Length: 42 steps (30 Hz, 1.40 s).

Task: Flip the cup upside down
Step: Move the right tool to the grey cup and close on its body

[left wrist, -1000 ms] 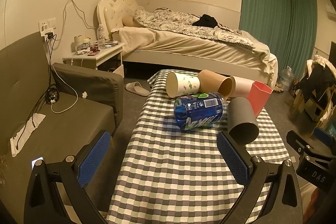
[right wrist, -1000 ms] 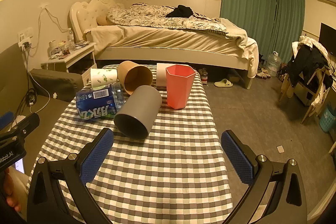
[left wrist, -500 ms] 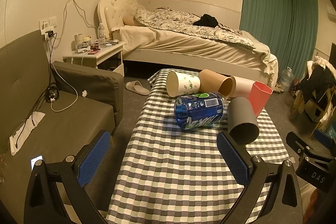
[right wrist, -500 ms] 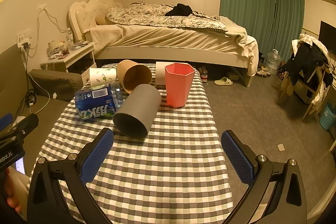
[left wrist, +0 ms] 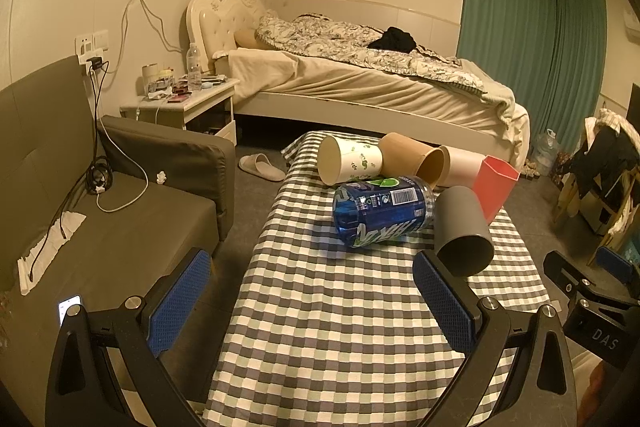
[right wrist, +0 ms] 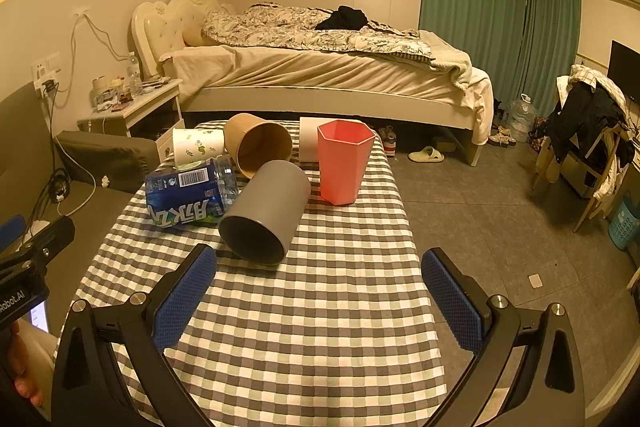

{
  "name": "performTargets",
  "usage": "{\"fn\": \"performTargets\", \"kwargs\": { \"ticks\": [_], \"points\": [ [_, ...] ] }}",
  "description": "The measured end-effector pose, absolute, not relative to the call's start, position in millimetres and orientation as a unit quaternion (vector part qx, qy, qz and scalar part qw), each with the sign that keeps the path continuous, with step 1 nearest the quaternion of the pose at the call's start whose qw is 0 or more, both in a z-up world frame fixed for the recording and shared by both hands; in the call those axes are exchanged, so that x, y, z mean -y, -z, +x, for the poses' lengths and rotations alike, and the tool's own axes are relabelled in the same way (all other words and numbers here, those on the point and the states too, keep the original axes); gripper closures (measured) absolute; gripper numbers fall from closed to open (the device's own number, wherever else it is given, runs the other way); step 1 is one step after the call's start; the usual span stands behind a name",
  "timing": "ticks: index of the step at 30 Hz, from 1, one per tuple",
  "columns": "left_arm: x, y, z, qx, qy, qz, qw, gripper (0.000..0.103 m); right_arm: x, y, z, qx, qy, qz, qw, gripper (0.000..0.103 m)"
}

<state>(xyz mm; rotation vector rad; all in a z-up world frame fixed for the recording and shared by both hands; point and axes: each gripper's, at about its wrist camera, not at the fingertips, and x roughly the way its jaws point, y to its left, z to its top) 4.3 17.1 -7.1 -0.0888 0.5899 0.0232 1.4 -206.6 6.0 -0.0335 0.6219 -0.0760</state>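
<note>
A grey cup (right wrist: 266, 211) lies on its side on the checked table (right wrist: 312, 327), mouth toward me; it also shows in the left wrist view (left wrist: 460, 227). A red hexagonal cup (right wrist: 345, 163) stands upright behind it, mouth up, also in the left wrist view (left wrist: 496, 185). A brown cup (right wrist: 256, 143), a white leaf-print cup (right wrist: 196, 145) and a pale cup (right wrist: 308, 143) lie on their sides at the back. My left gripper (left wrist: 312, 301) and right gripper (right wrist: 318, 301) are both open and empty, above the table's near end, short of the cups.
A blue-labelled bottle (right wrist: 188, 197) lies on its side left of the grey cup. A grey sofa (left wrist: 100, 227) stands left of the table, a bed (right wrist: 320, 75) behind it, a chair with clothes (right wrist: 588, 131) at the right.
Both grippers have drifted slightly; the cups and bottle have not moved.
</note>
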Motion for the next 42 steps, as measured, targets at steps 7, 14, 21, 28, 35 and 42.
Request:
{"fn": "performTargets", "kwargs": {
  "ticks": [7, 14, 21, 28, 35, 42],
  "points": [
    [-18, 8, 5, -0.292, -0.013, -0.043, 0.955, 0.000, 199, -8, 4, -0.312, 0.035, -0.010, 0.950, 0.000],
    [-29, 12, 16, -0.304, -0.022, -0.055, 0.951, 0.000, 191, -9, 20, -0.330, 0.032, 0.003, 0.943, 0.000],
    [-44, 18, 26, -0.314, -0.041, -0.064, 0.947, 0.000, 181, 6, 59, -0.369, 0.040, 0.016, 0.928, 0.000],
    [-52, 27, 45, -0.328, -0.052, -0.067, 0.941, 0.000, 169, 32, 97, -0.404, 0.033, 0.026, 0.914, 0.000],
    [-54, 31, 63, -0.334, -0.053, -0.050, 0.940, 0.000, 158, 54, 126, -0.432, 0.032, 0.024, 0.901, 0.011],
    [-60, 29, 60, -0.337, -0.043, -0.065, 0.938, 0.000, 159, 63, 126, -0.451, 0.028, 0.019, 0.892, 0.029]
  ]
}}
